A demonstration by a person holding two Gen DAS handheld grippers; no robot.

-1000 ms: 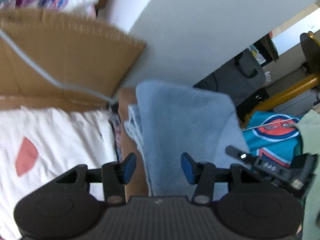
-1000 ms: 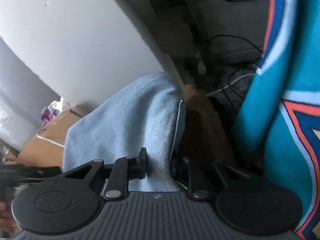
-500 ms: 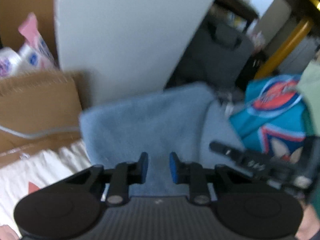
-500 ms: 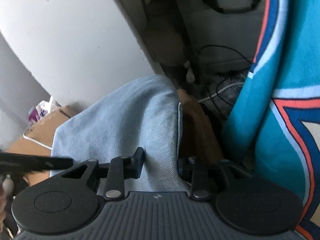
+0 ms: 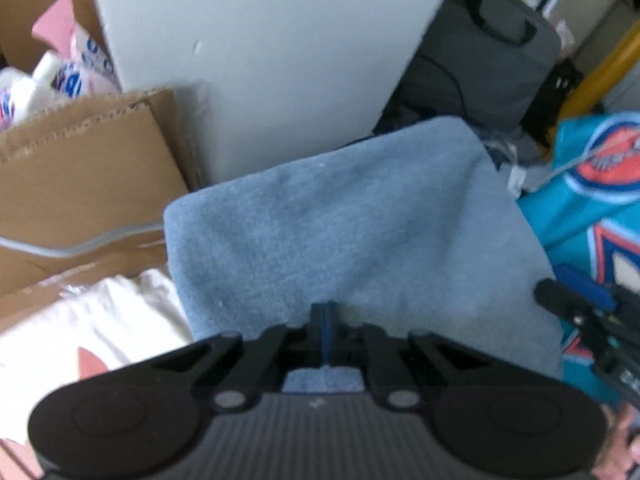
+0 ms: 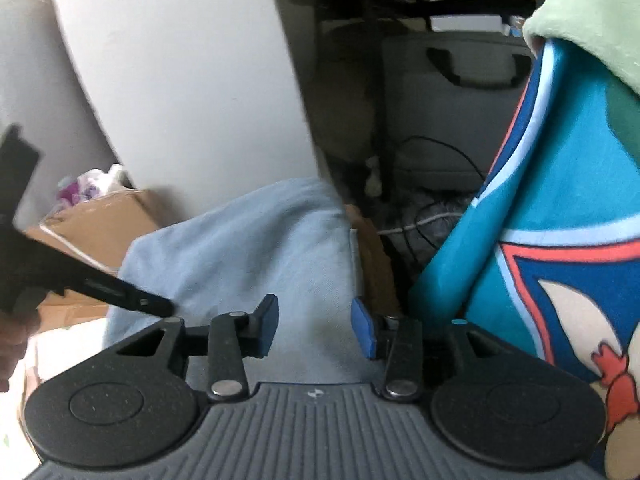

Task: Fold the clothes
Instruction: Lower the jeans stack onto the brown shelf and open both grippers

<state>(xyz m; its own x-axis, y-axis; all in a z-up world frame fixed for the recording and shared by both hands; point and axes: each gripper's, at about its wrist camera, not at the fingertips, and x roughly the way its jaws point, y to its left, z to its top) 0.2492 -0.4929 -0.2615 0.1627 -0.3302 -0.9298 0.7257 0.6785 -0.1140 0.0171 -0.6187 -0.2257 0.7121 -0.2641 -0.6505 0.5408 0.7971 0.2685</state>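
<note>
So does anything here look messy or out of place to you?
Nothing looks damaged or spilled. The folded light blue denim lies fairly neat, with the left gripper shut at its near edge. The surroundings are cluttered: a teal jersey hangs unfolded beside it and loose cables tangle behind.

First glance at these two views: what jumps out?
The light blue folded garment fills the middle of both views, with the left gripper shut at its near edge and the right gripper open over it. The teal jersey with its bold crest hangs at the right.
</note>
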